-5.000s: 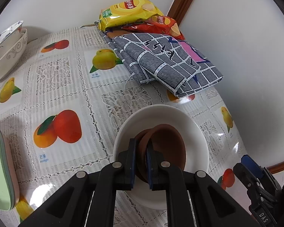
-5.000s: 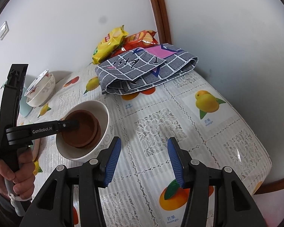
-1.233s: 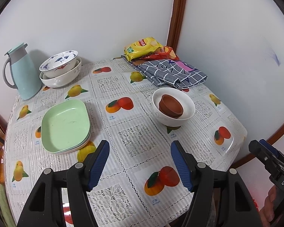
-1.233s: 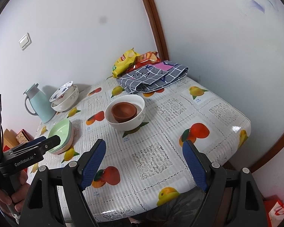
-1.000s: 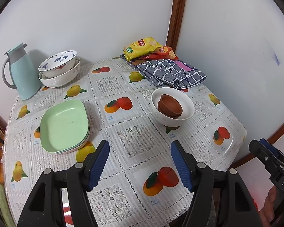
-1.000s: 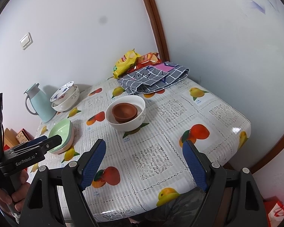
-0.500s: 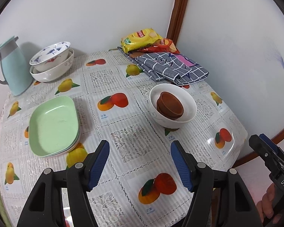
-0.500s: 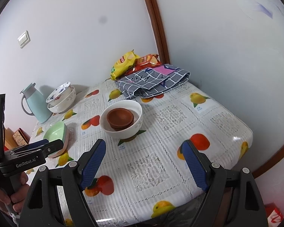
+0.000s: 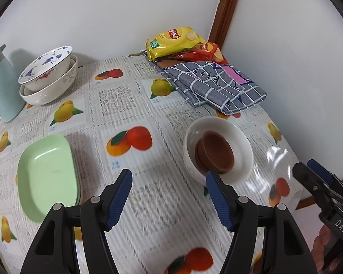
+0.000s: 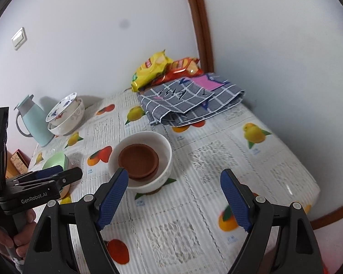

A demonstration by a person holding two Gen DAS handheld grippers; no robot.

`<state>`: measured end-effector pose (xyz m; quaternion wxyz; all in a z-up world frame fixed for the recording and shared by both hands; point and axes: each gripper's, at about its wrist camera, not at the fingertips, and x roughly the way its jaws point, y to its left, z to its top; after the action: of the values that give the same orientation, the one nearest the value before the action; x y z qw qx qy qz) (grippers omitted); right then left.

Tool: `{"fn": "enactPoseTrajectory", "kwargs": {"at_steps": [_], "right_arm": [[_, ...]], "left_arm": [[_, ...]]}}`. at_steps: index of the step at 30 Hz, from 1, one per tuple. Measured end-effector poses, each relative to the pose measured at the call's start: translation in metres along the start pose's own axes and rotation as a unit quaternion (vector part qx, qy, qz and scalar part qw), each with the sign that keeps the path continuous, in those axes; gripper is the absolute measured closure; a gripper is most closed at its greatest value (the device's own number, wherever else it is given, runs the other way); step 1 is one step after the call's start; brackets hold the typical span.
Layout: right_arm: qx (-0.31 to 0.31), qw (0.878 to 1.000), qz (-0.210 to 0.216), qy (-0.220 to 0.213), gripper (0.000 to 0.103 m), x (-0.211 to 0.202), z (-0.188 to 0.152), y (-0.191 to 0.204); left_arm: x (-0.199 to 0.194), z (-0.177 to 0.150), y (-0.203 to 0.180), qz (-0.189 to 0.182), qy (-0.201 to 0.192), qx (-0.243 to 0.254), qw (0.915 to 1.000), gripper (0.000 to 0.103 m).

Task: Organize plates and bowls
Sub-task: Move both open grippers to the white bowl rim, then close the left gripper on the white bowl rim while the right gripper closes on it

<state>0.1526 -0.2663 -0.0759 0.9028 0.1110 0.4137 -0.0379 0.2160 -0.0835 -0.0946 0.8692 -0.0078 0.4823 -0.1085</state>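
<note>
A white bowl (image 9: 240, 141) holds stacked brown dishes (image 9: 216, 151) on the fruit-print tablecloth; it also shows in the right wrist view (image 10: 164, 150) with the brown dishes (image 10: 138, 157) inside. Stacked green plates (image 9: 46, 171) lie to the left, seen also in the right wrist view (image 10: 56, 161). A patterned bowl (image 9: 45, 68) sits inside a white bowl (image 9: 54, 89) at the back left. My left gripper (image 9: 169, 196) is open and empty above the table, between the plates and the bowl. My right gripper (image 10: 173, 198) is open and empty, just before the white bowl.
A pale blue jug (image 9: 2, 86) stands at the far left. A folded checked cloth (image 9: 215, 86) and snack bags (image 9: 173, 42) lie in the back corner by the walls. The table's right edge (image 10: 308, 178) drops off.
Both grippers have moved in lower and closer to the table, so the white bowl and green plates look larger. Five seconds ago my left gripper was shut on a brown dish; it is open now.
</note>
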Motion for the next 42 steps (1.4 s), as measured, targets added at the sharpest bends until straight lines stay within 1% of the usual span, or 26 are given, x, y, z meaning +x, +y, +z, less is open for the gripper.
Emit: {"fn": "enactPoseTrajectory", "kwargs": {"at_steps": [2, 6, 8, 10, 12, 15, 18, 20, 22, 24, 30, 35, 37, 42], "right_arm": [[-0.004, 1.0, -0.005, 0.008, 0.024, 0.014, 0.005, 0.001], [-0.017, 0.999, -0.018, 0.03, 0.034, 0.041, 0.012, 0.005], [-0.018, 0.999, -0.027, 0.04, 0.037, 0.054, 0.014, 0.004], [-0.015, 0.998, -0.026, 0.053, 0.04, 0.067, 0.014, 0.001], [-0.016, 0.997, -0.022, 0.07, 0.047, 0.078, 0.013, 0.0], [-0.015, 0.995, -0.021, 0.092, 0.053, 0.095, 0.012, 0.001], [-0.021, 0.994, -0.029, 0.108, 0.054, 0.107, 0.011, 0.003], [-0.031, 0.992, -0.045, 0.114, 0.054, 0.112, 0.011, 0.005], [-0.035, 0.991, -0.046, 0.121, 0.054, 0.118, 0.01, 0.005], [-0.033, 0.989, -0.05, 0.134, 0.054, 0.125, 0.011, 0.004], [-0.039, 0.988, -0.061, 0.14, 0.054, 0.132, 0.012, 0.002], [-0.026, 0.988, -0.056, 0.144, 0.053, 0.135, 0.012, -0.002], [-0.021, 0.988, -0.056, 0.144, 0.049, 0.136, 0.012, -0.003], [-0.002, 0.99, -0.041, 0.135, 0.048, 0.137, 0.011, -0.009]], "left_arm": [[0.01, 0.007, 0.001, 0.001, 0.005, -0.005, 1.0, 0.038], [0.031, 0.019, 0.002, -0.002, 0.022, -0.013, 0.9997, 0.038], [0.041, 0.024, 0.001, -0.003, 0.028, -0.012, 0.9995, 0.038], [0.05, 0.028, 0.002, -0.007, 0.036, -0.011, 0.9993, 0.038], [0.06, 0.03, 0.001, -0.004, 0.045, -0.005, 0.999, 0.038], [0.072, 0.033, -0.002, -0.004, 0.059, 0.002, 0.9983, 0.038], [0.082, 0.036, -0.003, 0.005, 0.065, 0.011, 0.9978, 0.039], [0.088, 0.037, -0.004, 0.001, 0.073, 0.016, 0.9972, 0.039], [0.095, 0.038, -0.006, 0.002, 0.081, 0.022, 0.9965, 0.039], [0.103, 0.039, -0.008, 0.02, 0.088, 0.03, 0.9955, 0.039], [0.116, 0.04, -0.01, 0.015, 0.107, 0.035, 0.9935, 0.038], [0.119, 0.041, -0.011, 0.004, 0.108, 0.03, 0.9937, 0.038], [0.12, 0.041, -0.01, 0.002, 0.109, 0.026, 0.9937, 0.038], [0.12, 0.04, -0.008, -0.007, 0.102, 0.009, 0.9947, 0.038]]}}
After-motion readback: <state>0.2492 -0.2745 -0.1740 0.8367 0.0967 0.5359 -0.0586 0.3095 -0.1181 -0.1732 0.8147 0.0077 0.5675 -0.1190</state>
